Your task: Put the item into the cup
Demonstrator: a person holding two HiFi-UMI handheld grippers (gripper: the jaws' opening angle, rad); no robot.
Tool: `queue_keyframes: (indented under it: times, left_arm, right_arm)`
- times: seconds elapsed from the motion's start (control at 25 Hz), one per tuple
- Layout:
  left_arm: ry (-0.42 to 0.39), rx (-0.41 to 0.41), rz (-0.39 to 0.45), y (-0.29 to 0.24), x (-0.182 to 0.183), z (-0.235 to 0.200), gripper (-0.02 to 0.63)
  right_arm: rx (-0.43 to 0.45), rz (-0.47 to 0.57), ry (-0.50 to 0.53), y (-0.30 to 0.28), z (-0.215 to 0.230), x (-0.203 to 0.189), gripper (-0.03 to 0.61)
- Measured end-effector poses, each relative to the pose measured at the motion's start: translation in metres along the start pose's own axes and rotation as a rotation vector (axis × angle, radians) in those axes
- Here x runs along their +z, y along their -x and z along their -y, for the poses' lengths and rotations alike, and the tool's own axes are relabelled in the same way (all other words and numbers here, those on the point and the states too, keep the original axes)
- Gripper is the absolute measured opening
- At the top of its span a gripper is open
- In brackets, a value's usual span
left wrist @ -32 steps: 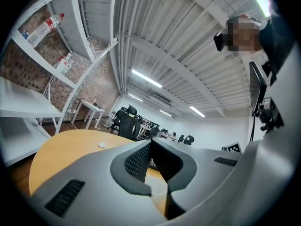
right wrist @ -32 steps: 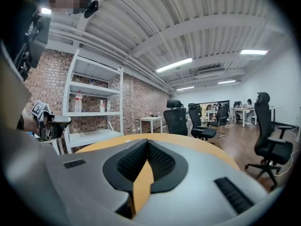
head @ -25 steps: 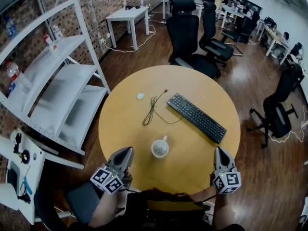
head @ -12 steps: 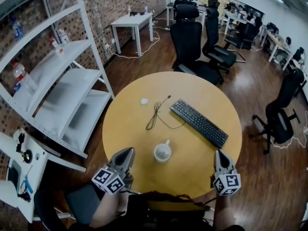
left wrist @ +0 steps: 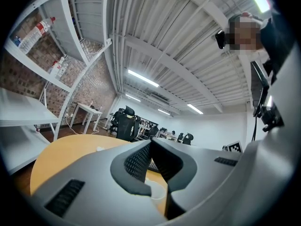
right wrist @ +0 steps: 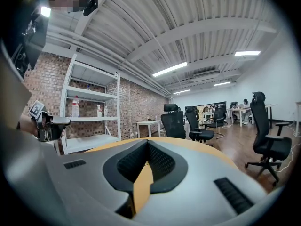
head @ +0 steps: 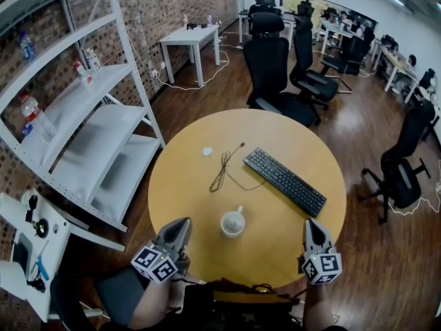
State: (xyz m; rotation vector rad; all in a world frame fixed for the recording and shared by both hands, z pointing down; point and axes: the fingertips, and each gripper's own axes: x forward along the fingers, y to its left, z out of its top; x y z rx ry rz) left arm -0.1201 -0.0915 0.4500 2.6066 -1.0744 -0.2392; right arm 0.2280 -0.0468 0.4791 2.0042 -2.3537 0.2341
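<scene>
Round wooden table (head: pixel 179 185), open-plan office: brick wall and white shelf unit (head: pixel 83 136) on the left, black office chairs (head: pixel 275 67) and a small white desk (head: pixel 189 36) on the far side.

On the table:
- white cup (head: pixel 232 223) upright near the near edge, handle pointing far
- small white item (head: pixel 207 152) far-left of the cup, well apart from it, not in the cup
- black cable (head: pixel 222 172) loosely coiled between item and cup, just right of the item
- black keyboard (head: pixel 284 182) lying diagonally, right of the cable

Left gripper (head: pixel 182 224) is over the near edge, left of the cup and close to it, not touching. Its own view has the fingertips together, nothing between them, cup rim just below them. Right gripper (head: pixel 311 225) is over the near-right edge, well apart from the cup. Fingertips meet there too, only bare tabletop showing through the gap below them. Neither gripper touches the item.
</scene>
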Motion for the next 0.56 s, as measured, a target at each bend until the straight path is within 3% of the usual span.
queue_keyframes:
  times: [0.56]
  left_arm:
    - [0.028,-0.019,-0.02,-0.002,-0.014,0.008,-0.006]
  right_arm:
    - [-0.022,-0.004,-0.067,0.011,0.005,-0.011,0.008]
